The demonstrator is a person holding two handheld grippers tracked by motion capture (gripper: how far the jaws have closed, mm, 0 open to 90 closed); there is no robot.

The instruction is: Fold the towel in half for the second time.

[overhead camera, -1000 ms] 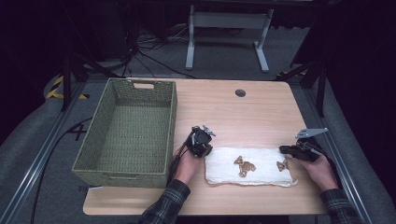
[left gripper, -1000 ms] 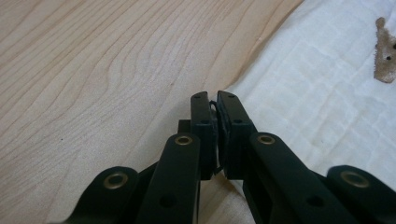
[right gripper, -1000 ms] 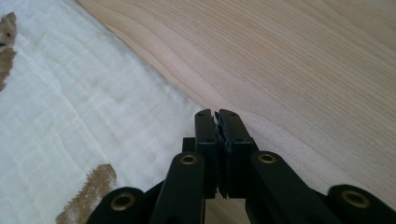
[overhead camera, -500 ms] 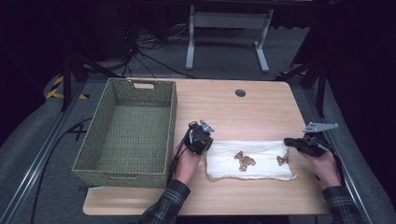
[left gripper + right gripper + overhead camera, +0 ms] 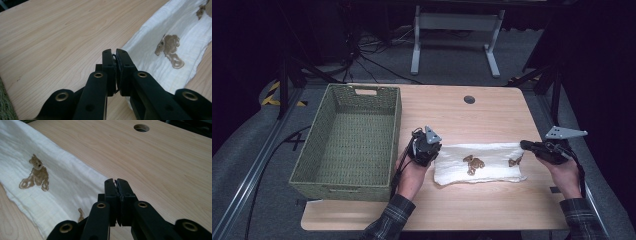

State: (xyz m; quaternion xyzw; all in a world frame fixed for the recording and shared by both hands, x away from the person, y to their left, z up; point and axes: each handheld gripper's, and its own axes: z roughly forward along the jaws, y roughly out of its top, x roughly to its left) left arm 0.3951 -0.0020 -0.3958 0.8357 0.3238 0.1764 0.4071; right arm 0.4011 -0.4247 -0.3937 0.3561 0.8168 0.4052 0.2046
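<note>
A white cloth (image 5: 492, 159) printed with brown bears (image 5: 473, 164) hangs stretched between my two grippers, just above the wooden table (image 5: 462, 115). My left gripper (image 5: 435, 152) is shut on the cloth's left end; in the left gripper view its jaws (image 5: 115, 53) are pressed together and the cloth (image 5: 175, 27) runs off to the upper right. On the cloth's right end my right gripper (image 5: 526, 146) is shut. The right gripper view shows the shut jaws (image 5: 115, 182) with the cloth (image 5: 57, 172) spreading away to the left.
A green woven basket (image 5: 398, 117) stands empty on the left half of the table, close beside my left hand. A round cable hole (image 5: 469, 99) sits near the far edge. Bare wood lies behind the cloth. Beyond the table is a dark floor with cables and a stand.
Both grippers have risen with the cloth ends in them. The cloth has gone from lying flat and wide to a narrower, taut band, and the right gripper has moved right.
</note>
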